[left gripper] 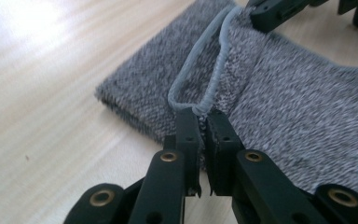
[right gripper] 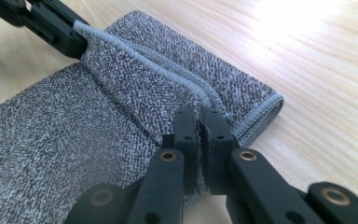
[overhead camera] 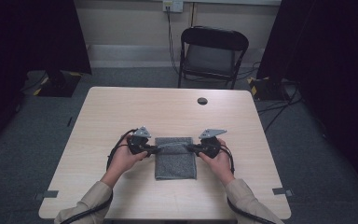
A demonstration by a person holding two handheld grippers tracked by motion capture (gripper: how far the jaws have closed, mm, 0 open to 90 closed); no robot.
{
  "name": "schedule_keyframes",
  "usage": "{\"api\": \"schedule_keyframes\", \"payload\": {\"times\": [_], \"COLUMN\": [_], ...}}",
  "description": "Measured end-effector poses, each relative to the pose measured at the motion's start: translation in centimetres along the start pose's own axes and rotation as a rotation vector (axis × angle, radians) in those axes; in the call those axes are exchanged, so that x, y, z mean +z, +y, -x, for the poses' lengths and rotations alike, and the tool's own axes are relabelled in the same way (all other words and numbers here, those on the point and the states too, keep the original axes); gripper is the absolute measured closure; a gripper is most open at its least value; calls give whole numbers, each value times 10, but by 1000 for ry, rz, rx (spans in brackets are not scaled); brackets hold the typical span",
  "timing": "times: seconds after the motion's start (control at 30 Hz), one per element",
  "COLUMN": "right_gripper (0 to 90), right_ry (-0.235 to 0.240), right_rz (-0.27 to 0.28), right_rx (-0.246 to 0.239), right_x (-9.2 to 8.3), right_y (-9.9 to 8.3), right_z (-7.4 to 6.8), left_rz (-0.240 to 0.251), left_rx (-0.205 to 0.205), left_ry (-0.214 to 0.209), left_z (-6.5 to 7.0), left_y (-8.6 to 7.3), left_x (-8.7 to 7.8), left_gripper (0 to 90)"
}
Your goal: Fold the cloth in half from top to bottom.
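Light wood table [overhead camera: 121, 112]: bears one folded grey towel [overhead camera: 175, 163], lying flat near the person's edge, midway between both hands. Left gripper [overhead camera: 153, 149]: jaws clamped tight on the towel's pale hemmed edge at its left side. Right gripper [overhead camera: 192, 148]: likewise pinched closed on that hem at the right side, raising a small ridge of cloth.

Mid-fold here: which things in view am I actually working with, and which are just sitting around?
In the job: grey towel, its top layer pinched at both sides; left gripper and right gripper, each shut on the towel's edge.

Just about: folding chair beyond the table; round dark cap in the tabletop.
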State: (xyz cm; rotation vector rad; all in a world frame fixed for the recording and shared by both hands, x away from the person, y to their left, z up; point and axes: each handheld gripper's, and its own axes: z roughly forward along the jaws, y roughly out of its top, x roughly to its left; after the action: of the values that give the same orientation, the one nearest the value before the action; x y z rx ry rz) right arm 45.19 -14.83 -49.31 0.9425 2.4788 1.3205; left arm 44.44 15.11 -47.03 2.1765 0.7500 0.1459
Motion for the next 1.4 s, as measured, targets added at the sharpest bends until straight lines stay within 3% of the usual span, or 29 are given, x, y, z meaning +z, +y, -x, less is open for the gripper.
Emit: {"api": "schedule_keyframes", "payload": {"times": [0.33, 0.7, 1.17, 1.4], "right_gripper": [864, 863, 858, 858], "right_ry": [-9, 8, 14, 0], "right_rz": [58, 91, 72, 88], "right_rx": [-9, -26, -70, -40], "right_x": [-25, -47, -53, -55], "right_y": [13, 14, -3, 9], "right_z": [-4, -11, -30, -21], "left_rz": [44, 56, 34, 57], "left_rx": [33, 47, 57, 64], "left_ry": [1, -17, -36, -26], "left_z": [8, 19, 30, 27], "left_y": [22, 20, 6, 25], "left_x": [-20, -28, -30, -34], "left_gripper": [851, 852, 852, 852]}}
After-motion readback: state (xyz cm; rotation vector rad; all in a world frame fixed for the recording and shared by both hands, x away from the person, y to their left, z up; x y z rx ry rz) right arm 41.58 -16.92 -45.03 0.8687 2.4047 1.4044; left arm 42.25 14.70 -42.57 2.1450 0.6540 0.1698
